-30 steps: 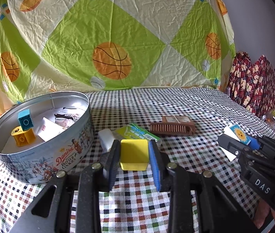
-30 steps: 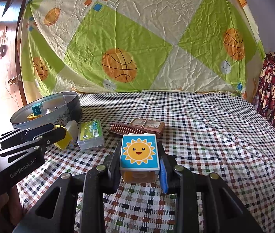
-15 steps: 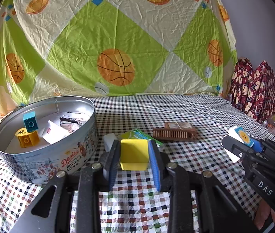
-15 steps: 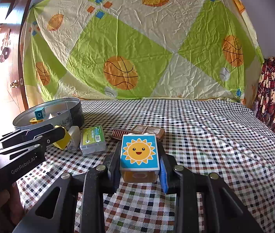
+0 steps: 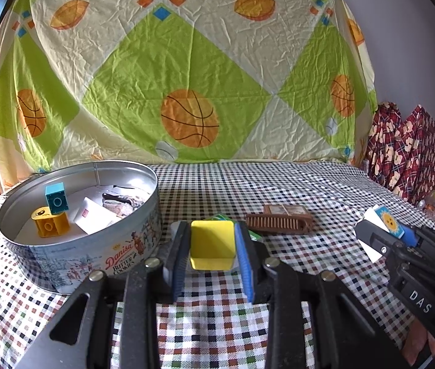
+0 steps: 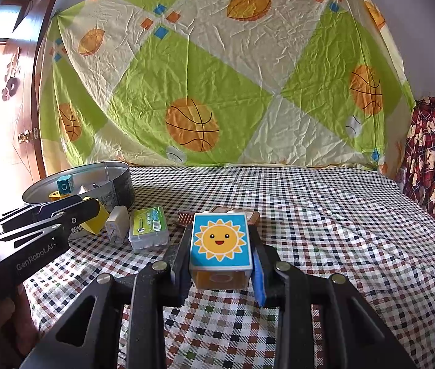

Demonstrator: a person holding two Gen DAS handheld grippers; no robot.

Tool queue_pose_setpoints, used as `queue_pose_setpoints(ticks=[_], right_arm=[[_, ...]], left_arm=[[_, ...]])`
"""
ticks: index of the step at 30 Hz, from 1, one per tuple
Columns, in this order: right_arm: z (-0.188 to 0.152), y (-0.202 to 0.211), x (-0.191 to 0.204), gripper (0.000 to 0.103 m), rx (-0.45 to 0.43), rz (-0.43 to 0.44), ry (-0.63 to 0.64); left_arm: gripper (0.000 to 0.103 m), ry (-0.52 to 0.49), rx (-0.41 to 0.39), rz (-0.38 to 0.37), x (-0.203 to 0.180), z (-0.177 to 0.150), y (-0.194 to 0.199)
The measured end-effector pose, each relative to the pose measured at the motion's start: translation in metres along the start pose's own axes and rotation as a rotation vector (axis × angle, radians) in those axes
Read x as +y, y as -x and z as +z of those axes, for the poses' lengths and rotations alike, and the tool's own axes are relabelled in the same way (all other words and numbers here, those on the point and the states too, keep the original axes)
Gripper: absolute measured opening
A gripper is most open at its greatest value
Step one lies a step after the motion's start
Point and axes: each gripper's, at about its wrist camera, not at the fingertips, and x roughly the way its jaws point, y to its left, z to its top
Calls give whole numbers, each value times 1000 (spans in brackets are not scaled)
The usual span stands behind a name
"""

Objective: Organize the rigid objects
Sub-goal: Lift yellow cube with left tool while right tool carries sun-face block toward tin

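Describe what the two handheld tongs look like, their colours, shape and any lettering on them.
Both are black plastic tongs with slotted, triangular-cutout arms and silver rivets at the pivots. The left tongs have blue ribbed pads on their fingers and white "GenRobot.AI" lettering along the side. The right tongs show a blue pad too, and their side reads "DAS". No cables or sleeves show.

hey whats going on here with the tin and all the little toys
A person is tidying small items into a round cookie tin. The left gripper is shut on a yellow block, the right gripper on a sun-picture block. A comb and a green-labelled packet lie on the checked cloth.
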Motion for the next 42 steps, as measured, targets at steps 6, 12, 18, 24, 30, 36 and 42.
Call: queue_pose_setpoints(ticks=[6, 12, 18, 24, 30, 36, 42], right_arm=[[0, 1, 1, 34, -11, -7, 7], [-1, 2, 7, 34, -16, -7, 24], [-2, -1, 23, 34, -14, 10, 62], [-1, -3, 26, 34, -13, 16, 66], [-1, -3, 26, 34, -14, 17, 65], [2, -5, 32, 34, -18, 29, 77], [4, -9, 40, 34, -15, 54, 83]], left_arm=[[29, 12, -16, -9, 3, 1, 3], [29, 15, -31, 3, 9, 0, 7], [29, 32, -33, 7, 18, 0, 9], [29, 30, -40, 19, 22, 0, 11], [29, 28, -41, 25, 24, 0, 10], [29, 27, -41, 45, 29, 0, 10], [29, 23, -49, 63, 34, 0, 13]])
